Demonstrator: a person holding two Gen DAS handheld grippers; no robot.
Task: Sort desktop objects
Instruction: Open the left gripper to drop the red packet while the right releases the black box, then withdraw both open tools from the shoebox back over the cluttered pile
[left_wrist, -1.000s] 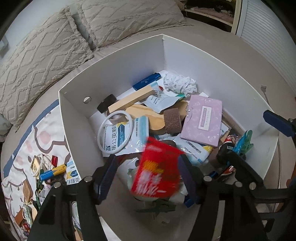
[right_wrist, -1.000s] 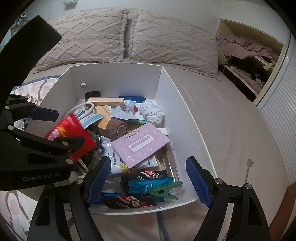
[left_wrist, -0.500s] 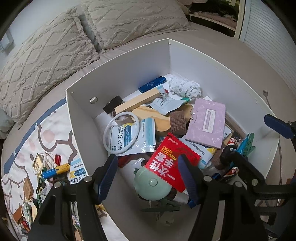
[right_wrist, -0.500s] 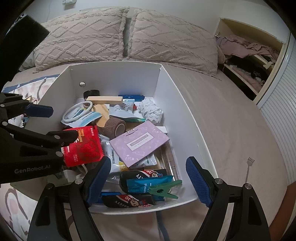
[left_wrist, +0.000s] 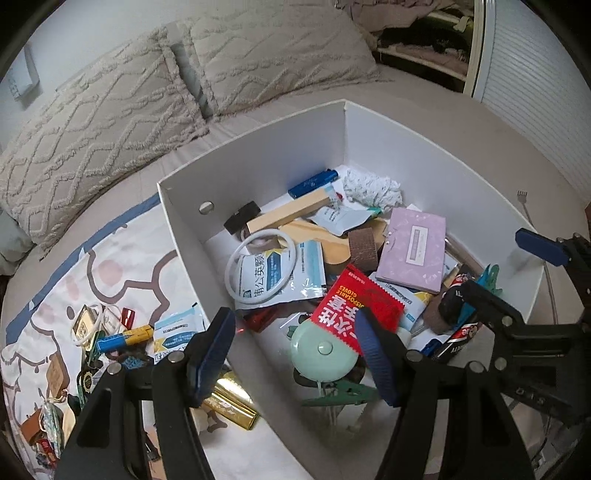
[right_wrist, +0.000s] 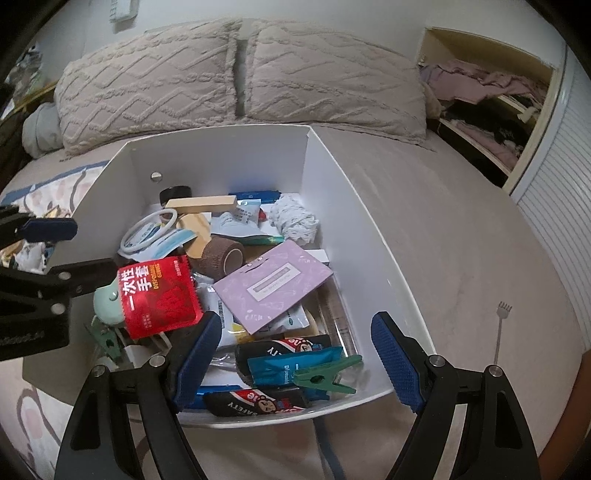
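A white open box (left_wrist: 258, 166) (right_wrist: 221, 158) on the bed holds a heap of small items. A red packet of disposable gloves (left_wrist: 354, 314) (right_wrist: 159, 295) lies in it, partly on a mint round case (left_wrist: 323, 354). My left gripper (left_wrist: 291, 325) hovers open above the box's near left wall, with nothing between its pads. My right gripper (right_wrist: 297, 325) stands open over the near right corner, above a green clothespin (right_wrist: 325, 376) and dark packets, gripping nothing. Each gripper also shows at the edge of the other's view.
A purple card (left_wrist: 413, 249), a white ring (left_wrist: 260, 266), a wooden block (left_wrist: 288, 216) and a brown tape roll (right_wrist: 221, 256) lie in the box. Loose small items (left_wrist: 110, 332) and a gold bar (left_wrist: 229, 402) sit on the patterned blanket left of it. Pillows (right_wrist: 236, 77) are behind.
The red packet, between the left fingers a second ago, has dropped and settled in the box. The left gripper has drawn back and up a little. The right gripper has stayed put.
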